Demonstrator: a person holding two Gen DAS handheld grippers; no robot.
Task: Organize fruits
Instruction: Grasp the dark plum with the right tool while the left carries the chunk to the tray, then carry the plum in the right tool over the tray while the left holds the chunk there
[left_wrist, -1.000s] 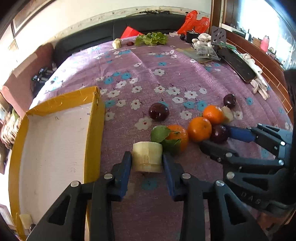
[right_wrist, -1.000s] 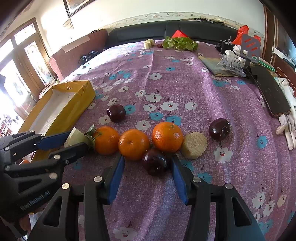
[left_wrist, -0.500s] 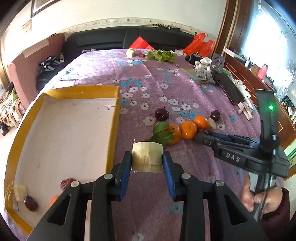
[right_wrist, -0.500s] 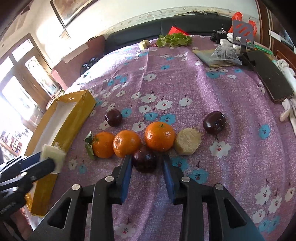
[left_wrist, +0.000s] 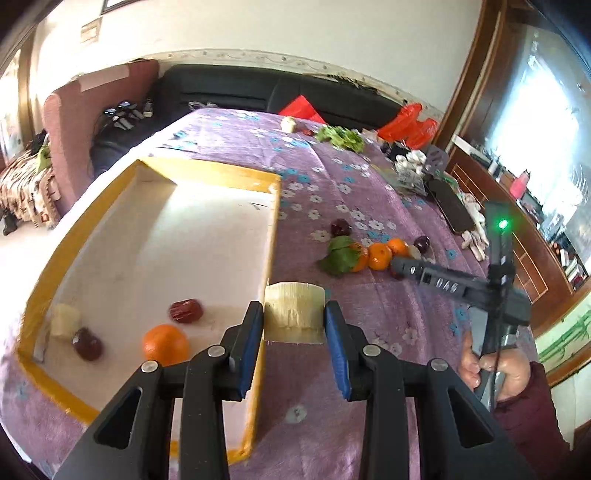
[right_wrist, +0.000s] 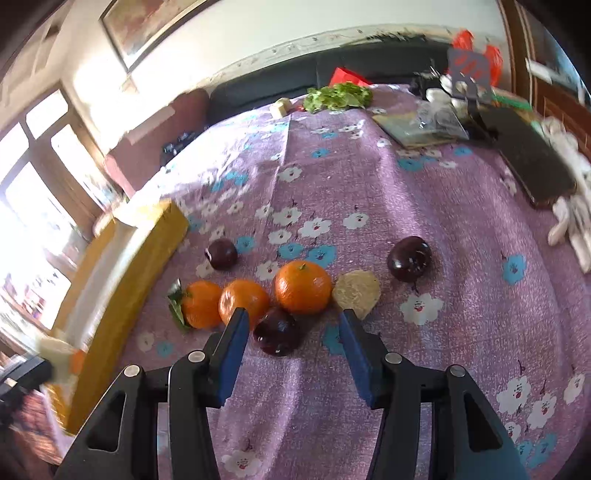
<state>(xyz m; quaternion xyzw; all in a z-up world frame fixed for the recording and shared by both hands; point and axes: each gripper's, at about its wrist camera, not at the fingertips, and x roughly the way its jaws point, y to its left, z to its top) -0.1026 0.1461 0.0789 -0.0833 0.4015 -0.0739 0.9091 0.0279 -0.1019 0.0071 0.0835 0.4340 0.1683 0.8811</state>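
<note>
My left gripper (left_wrist: 294, 326) is shut on a pale cylindrical fruit chunk (left_wrist: 294, 310), held above the right wall of the yellow-rimmed white box (left_wrist: 275, 221). In the box lie an orange (left_wrist: 165, 343), a red date (left_wrist: 185, 311), a dark plum (left_wrist: 87, 343) and another pale chunk (left_wrist: 64, 320). My right gripper (right_wrist: 293, 334) has its jaws opening around a dark plum (right_wrist: 277, 330) that rests on the purple cloth; the pads do not press it. Just beyond stand three oranges (right_wrist: 303, 286) in a row, a pale chunk (right_wrist: 356, 288) and two more plums (right_wrist: 409, 258).
The yellow box (right_wrist: 147, 251) stands left of the fruit row. A black tablet (right_wrist: 532, 162), white gloves and a plastic bag lie at the right; greens (right_wrist: 338, 94) are at the far edge. A person's hand (left_wrist: 495, 373) holds the right gripper's handle.
My left gripper carried the pale chunk up and left, from beside the oranges to the box's right wall. The right gripper's jaws narrowed around the plum, then spread wide again; the plum stayed on the cloth.
</note>
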